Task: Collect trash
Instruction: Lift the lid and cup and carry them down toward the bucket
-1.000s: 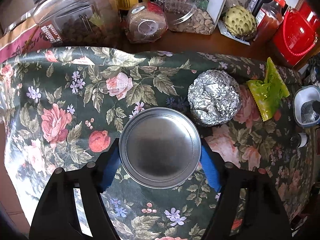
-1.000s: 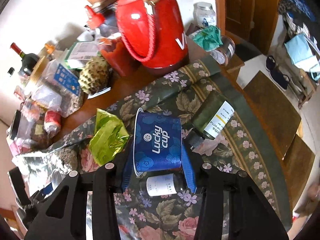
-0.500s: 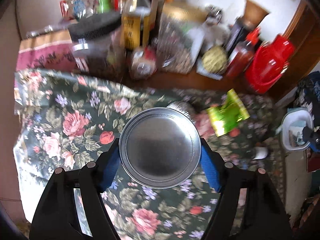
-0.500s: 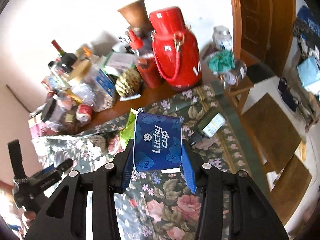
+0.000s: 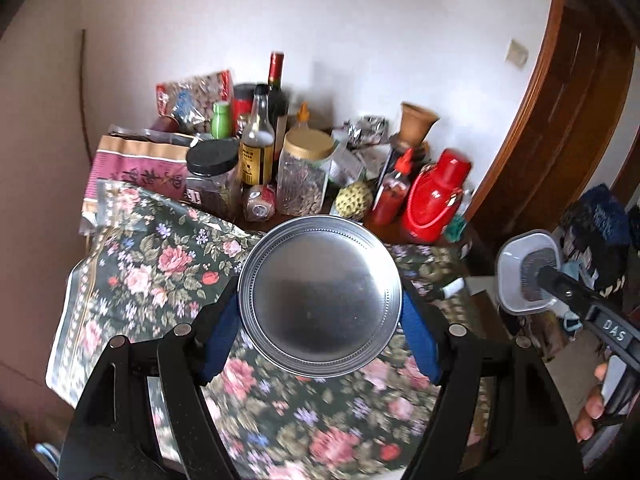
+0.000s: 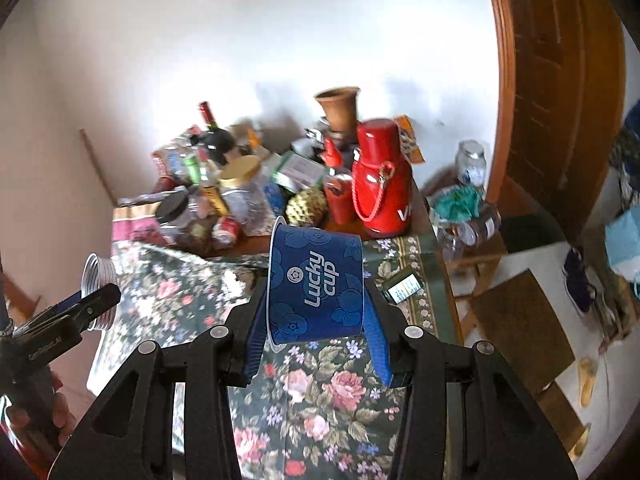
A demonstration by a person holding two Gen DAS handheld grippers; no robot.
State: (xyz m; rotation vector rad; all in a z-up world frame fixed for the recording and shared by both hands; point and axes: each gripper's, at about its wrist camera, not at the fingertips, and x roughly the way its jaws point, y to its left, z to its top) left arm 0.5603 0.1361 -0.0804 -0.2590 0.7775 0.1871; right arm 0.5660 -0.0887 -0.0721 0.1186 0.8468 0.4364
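Note:
My left gripper (image 5: 320, 312) is shut on a silver metal can (image 5: 319, 297), bottom toward the camera, held high above the floral tablecloth (image 5: 152, 264). The can also shows at the left of the right wrist view (image 6: 98, 280). My right gripper (image 6: 316, 312) is shut on a blue "Lucky cup" paper cup (image 6: 316, 288), also high above the table. In the left wrist view the cup's open mouth (image 5: 528, 272) shows at the right edge. A dark green bottle (image 6: 402, 286) lies on the cloth near the table's right edge.
The back of the table holds jars (image 5: 306, 176), bottles (image 5: 258, 148), a red thermos (image 5: 434, 196) and a custard apple (image 5: 352, 200). A stool with bottles and a green bag (image 6: 460, 208) stands right of the table. A wooden door (image 6: 560, 100) and floor mats (image 6: 520, 320) are at the right.
Both grippers have risen and pulled back from the table with their loads. The table now looks smaller and farther, and more wall shows.

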